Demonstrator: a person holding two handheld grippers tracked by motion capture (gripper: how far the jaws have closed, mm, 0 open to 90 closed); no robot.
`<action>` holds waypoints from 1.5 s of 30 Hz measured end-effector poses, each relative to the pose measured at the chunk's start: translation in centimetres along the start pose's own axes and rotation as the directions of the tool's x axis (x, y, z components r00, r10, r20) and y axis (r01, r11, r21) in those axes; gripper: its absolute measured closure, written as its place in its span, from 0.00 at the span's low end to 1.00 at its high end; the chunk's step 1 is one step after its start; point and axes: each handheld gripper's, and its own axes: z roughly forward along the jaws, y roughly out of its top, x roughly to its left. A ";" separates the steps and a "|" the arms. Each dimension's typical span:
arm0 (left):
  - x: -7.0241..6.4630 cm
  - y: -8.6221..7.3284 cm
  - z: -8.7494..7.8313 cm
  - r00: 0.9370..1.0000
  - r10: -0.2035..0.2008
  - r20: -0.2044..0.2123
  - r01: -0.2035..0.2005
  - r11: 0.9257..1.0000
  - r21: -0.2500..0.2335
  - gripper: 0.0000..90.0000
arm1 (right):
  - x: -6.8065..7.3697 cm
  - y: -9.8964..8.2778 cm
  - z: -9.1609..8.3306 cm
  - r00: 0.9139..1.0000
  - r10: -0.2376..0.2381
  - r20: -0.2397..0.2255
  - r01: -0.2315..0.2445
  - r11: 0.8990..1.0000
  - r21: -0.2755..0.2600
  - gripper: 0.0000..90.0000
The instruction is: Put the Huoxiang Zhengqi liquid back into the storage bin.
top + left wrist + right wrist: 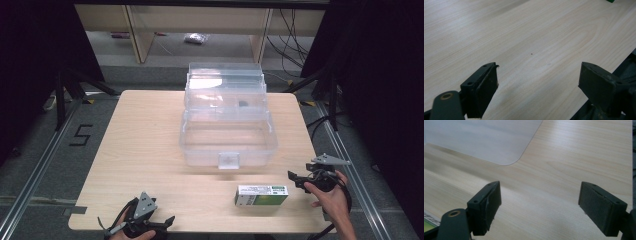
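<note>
- Box [261,195] is lying lengthwise across the desk [150,150], just beside the right tool [300,179], on its left.
- Both tools are gaping, empty; left tool [160,225] is sitting farther off.

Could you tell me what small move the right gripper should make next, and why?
Probably shift the right gripper left toward the green-and-white box. Its jaws stand open and empty beside that box, which lies flat in front of the open clear container, so it looks the nearest thing to grasp.
</note>
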 end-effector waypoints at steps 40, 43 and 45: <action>0.0 0.0 0.1 1.000 -0.020 0.001 0.020 1.000 -0.010 0.17 | 9.4 4.1 -3.0 0.851 -0.387 -0.355 0.420 0.907 0.016 0.17; 0.1 0.0 0.1 1.000 -0.010 -0.001 0.010 1.000 0.005 0.17 | 9.9 4.1 -2.7 0.841 -0.399 -0.364 0.442 0.896 0.039 0.18; 0.1 0.0 0.1 1.000 -0.008 -0.004 0.008 1.000 0.006 0.17 | 10.3 4.0 -2.3 0.829 -0.421 -0.368 0.469 0.882 0.047 0.19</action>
